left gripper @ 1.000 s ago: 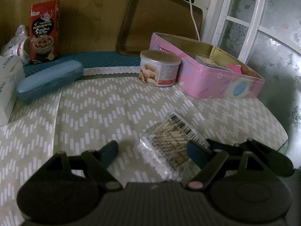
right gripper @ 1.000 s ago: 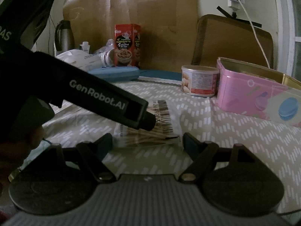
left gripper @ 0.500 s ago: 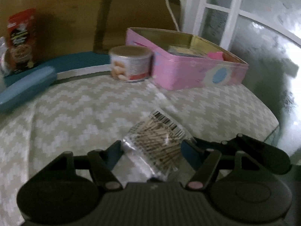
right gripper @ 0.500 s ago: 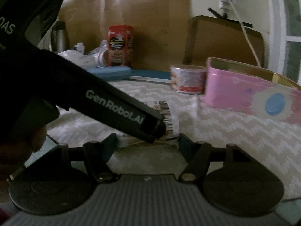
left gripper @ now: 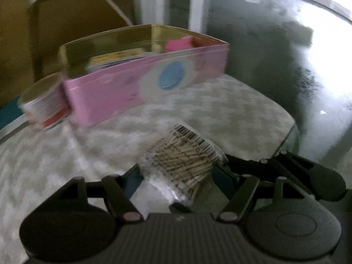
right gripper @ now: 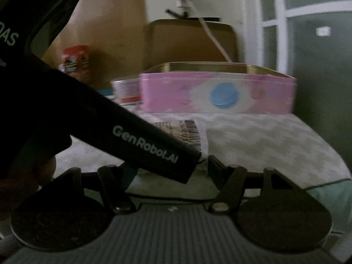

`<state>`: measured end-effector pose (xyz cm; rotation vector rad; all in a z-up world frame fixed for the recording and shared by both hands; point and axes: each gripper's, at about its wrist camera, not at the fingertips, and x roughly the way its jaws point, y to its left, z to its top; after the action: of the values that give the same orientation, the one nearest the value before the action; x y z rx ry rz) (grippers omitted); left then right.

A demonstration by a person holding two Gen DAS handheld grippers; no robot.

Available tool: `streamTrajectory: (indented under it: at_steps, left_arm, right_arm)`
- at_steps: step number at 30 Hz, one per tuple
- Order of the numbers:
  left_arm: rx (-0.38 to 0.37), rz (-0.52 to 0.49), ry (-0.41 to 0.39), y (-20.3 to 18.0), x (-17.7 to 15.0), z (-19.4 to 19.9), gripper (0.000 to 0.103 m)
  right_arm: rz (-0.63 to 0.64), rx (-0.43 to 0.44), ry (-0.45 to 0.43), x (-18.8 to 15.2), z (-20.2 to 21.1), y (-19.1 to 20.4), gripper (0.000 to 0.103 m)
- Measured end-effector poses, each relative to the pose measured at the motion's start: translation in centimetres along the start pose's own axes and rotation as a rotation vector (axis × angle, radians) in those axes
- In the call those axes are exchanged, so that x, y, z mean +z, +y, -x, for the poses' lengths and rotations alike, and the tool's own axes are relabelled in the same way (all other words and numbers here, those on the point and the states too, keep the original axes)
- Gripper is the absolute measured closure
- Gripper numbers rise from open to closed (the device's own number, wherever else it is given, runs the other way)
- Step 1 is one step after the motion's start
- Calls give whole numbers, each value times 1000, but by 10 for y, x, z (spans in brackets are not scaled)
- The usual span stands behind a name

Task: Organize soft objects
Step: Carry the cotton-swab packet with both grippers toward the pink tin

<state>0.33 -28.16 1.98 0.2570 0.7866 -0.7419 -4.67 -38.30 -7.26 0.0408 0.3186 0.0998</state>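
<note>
A clear plastic bag of cotton swabs (left gripper: pixel 184 160) with a barcode label sits between the fingers of my left gripper (left gripper: pixel 176 176), whose jaws stand around it with small gaps at the sides. The bag also shows in the right wrist view (right gripper: pixel 187 132), partly hidden by the left gripper's black body (right gripper: pixel 132 140). My right gripper (right gripper: pixel 171 171) is open and empty, just behind the left one. An open pink tin box (left gripper: pixel 140 83) holding packets and a pink item stands beyond the bag; it also shows in the right wrist view (right gripper: pixel 217 94).
A round tin can (left gripper: pixel 44 107) stands left of the pink box. A red snack box (right gripper: pixel 76 63) and a brown mesh chair back (right gripper: pixel 191 41) are at the back. The cloth-covered table edge (left gripper: pixel 292 127) lies to the right, with glass doors beyond.
Both grippers have swung right and toward the pink box. The swab bag has stayed between the left gripper's fingers, which have narrowed around it.
</note>
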Motion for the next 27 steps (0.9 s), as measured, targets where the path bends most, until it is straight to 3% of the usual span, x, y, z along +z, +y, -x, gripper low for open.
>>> streamTrajectory:
  at_steps: [8, 27]
  left_arm:
    - [-21, -83, 21, -42, 21, -27, 31]
    - [-38, -146, 31, -76, 39, -52, 27]
  right_arm:
    - [-58, -64, -18, -5, 4, -33, 32]
    - [-100, -123, -61, -14, 13, -66, 31]
